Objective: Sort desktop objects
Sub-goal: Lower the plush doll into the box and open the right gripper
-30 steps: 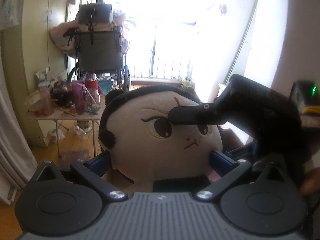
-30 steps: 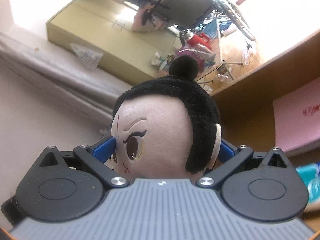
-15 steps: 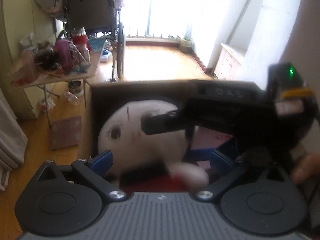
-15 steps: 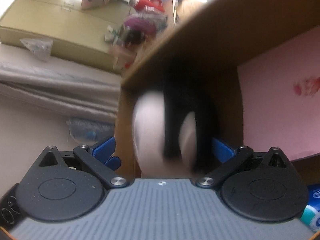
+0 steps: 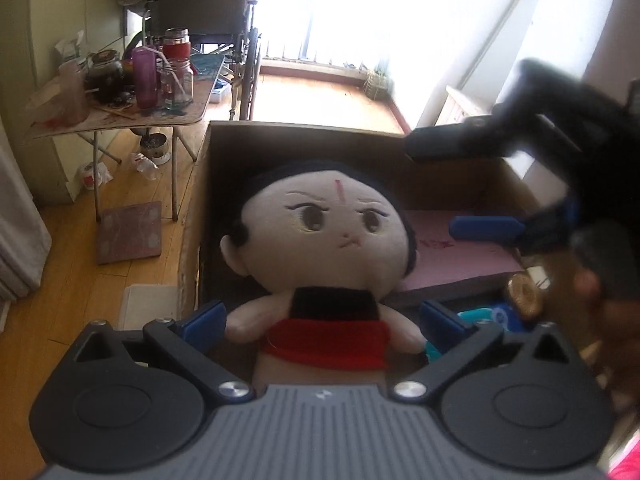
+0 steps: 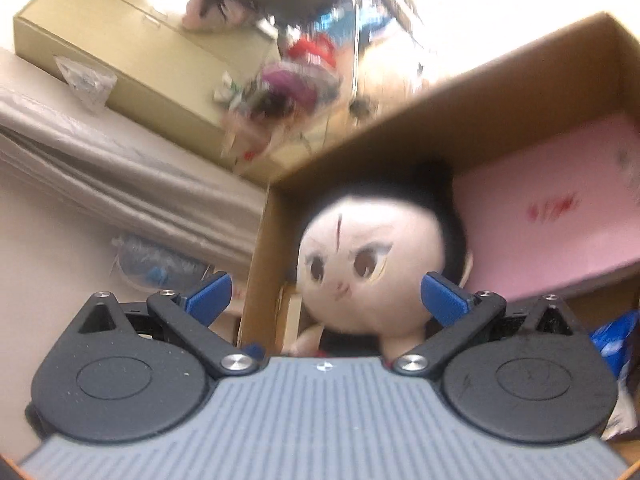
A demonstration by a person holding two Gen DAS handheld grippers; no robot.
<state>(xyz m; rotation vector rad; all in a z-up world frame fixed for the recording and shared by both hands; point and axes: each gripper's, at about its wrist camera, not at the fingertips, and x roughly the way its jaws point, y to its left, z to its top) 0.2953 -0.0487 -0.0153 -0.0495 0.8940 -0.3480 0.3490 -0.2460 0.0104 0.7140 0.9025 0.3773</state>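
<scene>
— Jaws on the left gripper: how do they stand?
— Spread wide, blue pads either side of the plush doll at its arms, not pressing it.
— And the right gripper?
— Also parted, its pads flanking the doll's head with a gap on both sides; nothing is held.
— Where does the doll lie?
— Inside the cardboard box, face up, against the left wall, head toward the far wall.
— What lies beside it?
— A pink board to its right, a blue packet near the doll's arm.
— Beyond the box?
— A cluttered folding table on the wooden floor, a wheelchair behind it.
</scene>
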